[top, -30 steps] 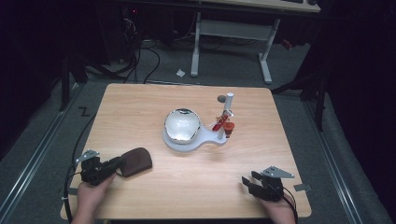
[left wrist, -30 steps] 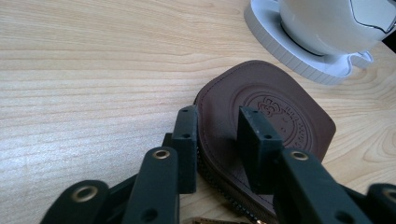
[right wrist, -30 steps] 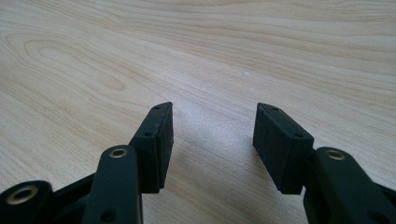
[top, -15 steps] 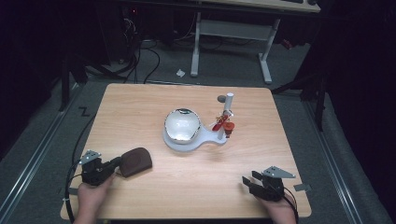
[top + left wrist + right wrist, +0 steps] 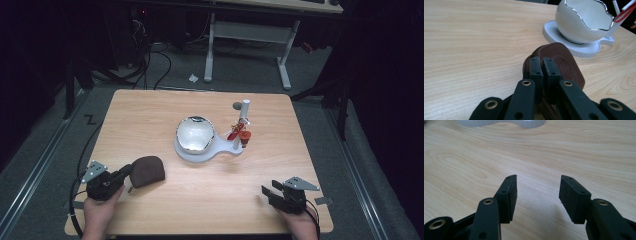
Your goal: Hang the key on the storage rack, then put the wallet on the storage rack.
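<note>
left gripper (image 5: pixel 122 175): clamped on brown pouch's (image 5: pixel 147 170) zipper edge, near table's (image 5: pixel 150 110) front-left corner | right gripper (image 5: pixel 537 187): jaws apart, empty, front-right corner

Near mid-table (image 5: pixel 150 115): egg-shaped bowl (image 5: pixel 195 134) on its stand (image 5: pixel 220 150), post (image 5: pixel 244 111) at right. Lower left: zippered pouch (image 5: pixel 147 171). Lower right: right gripper (image 5: pixel 270 193).

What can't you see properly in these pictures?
- What the left gripper pinches on the brown pouch: in the left gripper view its own jaws cover that edge.
- The stamped mark on the pouch: too blurred to read.
- The inside of the white egg-shaped bowl: the left gripper view cuts off its top; the high view shows only glare.
- The red thing by the white post: too small in the high view.
</note>
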The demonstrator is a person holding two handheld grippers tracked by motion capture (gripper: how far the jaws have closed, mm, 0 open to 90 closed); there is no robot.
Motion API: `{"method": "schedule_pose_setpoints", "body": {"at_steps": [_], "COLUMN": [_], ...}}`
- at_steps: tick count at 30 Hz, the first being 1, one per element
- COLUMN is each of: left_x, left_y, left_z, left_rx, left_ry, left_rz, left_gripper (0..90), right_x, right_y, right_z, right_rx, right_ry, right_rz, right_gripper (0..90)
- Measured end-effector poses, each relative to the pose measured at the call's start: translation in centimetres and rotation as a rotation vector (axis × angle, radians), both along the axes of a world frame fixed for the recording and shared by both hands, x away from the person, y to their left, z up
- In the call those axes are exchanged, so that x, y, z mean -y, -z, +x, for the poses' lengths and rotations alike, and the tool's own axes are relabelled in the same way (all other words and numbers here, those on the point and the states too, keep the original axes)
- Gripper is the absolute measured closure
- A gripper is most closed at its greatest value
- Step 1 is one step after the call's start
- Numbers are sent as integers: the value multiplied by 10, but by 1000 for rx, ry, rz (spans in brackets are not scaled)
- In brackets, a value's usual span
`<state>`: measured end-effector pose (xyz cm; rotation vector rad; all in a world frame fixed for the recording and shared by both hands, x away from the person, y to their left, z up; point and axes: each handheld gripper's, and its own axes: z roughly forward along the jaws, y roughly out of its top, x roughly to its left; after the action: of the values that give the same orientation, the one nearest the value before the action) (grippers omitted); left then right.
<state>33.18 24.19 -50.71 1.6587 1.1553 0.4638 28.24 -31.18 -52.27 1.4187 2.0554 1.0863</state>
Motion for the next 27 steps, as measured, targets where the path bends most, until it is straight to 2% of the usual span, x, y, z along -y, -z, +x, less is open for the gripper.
{"method": "schedule_pose_setpoints", "body": {"at_steps": [9,17,23,27], "left_x": [1,7,10,14], "left_y": [-13,-16,-21,-26], "left_z": [-8,-8,-13,-16], "left_rx": [73,92,114,127], "left_ry": [-9,1,-1,28], "left_rz": [-16,-6,-14,-9], "left_gripper": [875,875,875,875], "right_x": [-1,4,6,4], "right_y": [2,1,0,-2], "right_z": [2,1,-1,-1], "right_rx": [14,25,38,44], "right_ry": [4,23,33,22], "right_rz": [-4,-1,2,-6], "right_gripper": [496,498,499,499]}}
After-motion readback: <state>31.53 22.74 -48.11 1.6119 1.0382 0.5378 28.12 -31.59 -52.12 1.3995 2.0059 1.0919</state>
